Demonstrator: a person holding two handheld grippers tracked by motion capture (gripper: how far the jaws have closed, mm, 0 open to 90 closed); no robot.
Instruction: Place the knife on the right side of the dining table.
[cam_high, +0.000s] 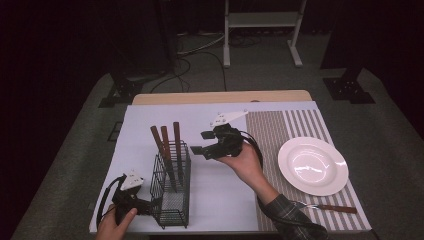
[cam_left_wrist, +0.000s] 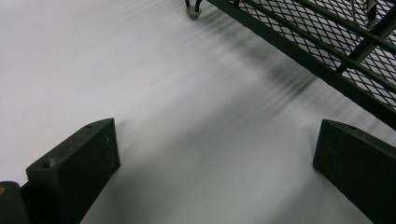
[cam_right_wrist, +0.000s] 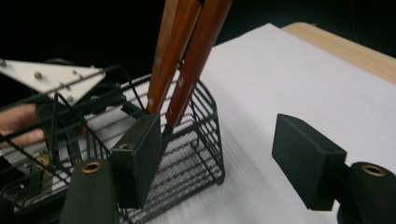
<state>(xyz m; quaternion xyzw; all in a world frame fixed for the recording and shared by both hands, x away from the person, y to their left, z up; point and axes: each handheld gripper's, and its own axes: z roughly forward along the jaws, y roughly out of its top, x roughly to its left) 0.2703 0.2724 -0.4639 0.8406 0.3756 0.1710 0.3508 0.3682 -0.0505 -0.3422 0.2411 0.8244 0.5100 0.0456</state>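
A black wire basket (cam_high: 171, 195) stands on the white sheet at the front left, and three wooden-handled utensils (cam_high: 167, 142) rise from it. My left gripper (cam_high: 149, 206) rests low beside the basket's left side. Its jaws are open over bare white sheet (cam_left_wrist: 215, 135), with the basket's mesh wall (cam_left_wrist: 327, 42) just ahead. A hand holds my right gripper (cam_high: 201, 142) above the table's middle, right of the handles and pointing at them. It is open with nothing between its pads (cam_right_wrist: 217, 135). The wooden handles (cam_right_wrist: 187, 51) stand behind its left jaw.
A white plate (cam_high: 312, 165) sits on a striped placemat (cam_high: 280, 125) at the right. A wooden-handled knife (cam_high: 332, 207) lies near the front edge below the plate. The table's wooden far edge (cam_high: 220, 97) shows beyond the white sheet (cam_high: 220, 195).
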